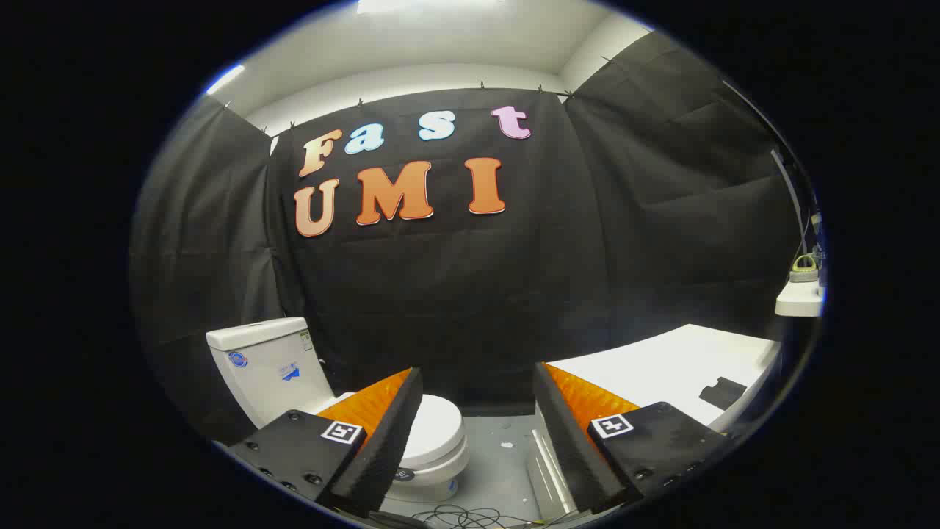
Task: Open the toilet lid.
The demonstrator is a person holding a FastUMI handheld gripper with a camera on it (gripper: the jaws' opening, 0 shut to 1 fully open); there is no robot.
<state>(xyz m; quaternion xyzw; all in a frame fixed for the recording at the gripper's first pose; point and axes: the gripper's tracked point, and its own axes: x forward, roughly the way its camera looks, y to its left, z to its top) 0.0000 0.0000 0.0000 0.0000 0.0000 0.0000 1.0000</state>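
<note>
Black cloth wall (477, 294) hung across the back and both sides of the booth, pale ceiling above it

White table (661, 364) off to the right, beyond the right finger, with a small dark flat piece (723, 391) lying near its front edge

White toilet (323, 397) down on the left, standing on the grey floor (503, 455): tank (268, 364) upright at the back against the cloth, closed lid (437, 430) flat over the bowl, partly hidden behind the left finger and poking out just past its tip

Gripper (477, 382) held above and short of the toilet, fingers spread wide apart, nothing between them, touching nothing

Small white shelf (799, 300) at far right with a greenish object (804, 269) on top, too small to identify

Tangle of thin dark cables (470, 516) on the floor just below the fingers

Tiny white scrap (507, 444) on the floor between the toilet and the table
</note>
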